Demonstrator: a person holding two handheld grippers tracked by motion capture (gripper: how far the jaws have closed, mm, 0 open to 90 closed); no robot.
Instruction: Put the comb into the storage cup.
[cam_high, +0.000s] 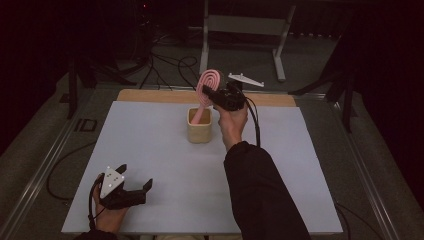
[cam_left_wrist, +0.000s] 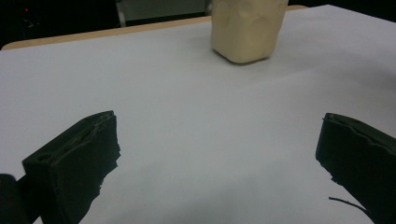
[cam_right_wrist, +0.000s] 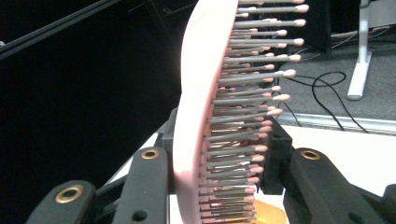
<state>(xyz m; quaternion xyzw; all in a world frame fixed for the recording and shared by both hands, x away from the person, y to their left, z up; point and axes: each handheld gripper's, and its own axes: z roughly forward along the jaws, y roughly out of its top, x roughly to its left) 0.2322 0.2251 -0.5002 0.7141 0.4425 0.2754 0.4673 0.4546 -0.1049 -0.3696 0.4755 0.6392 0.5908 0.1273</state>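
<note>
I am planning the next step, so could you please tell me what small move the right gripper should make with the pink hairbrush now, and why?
Probably ease it straight down, then release. The right gripper is shut on the head of the pink bristled hairbrush, whose handle already stands in the cream square cup, tilted. Whether the handle touches the bottom is hidden. The left gripper rests open and apart near the table's front edge.

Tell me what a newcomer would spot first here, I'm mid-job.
The pink hairbrush stands out: the right gripper is shut on its head, with the handle down in the beige cup at the table's far middle. In the right gripper view its pink-tipped bristles point right. The left gripper rests open at the near left corner of the white table.
</note>
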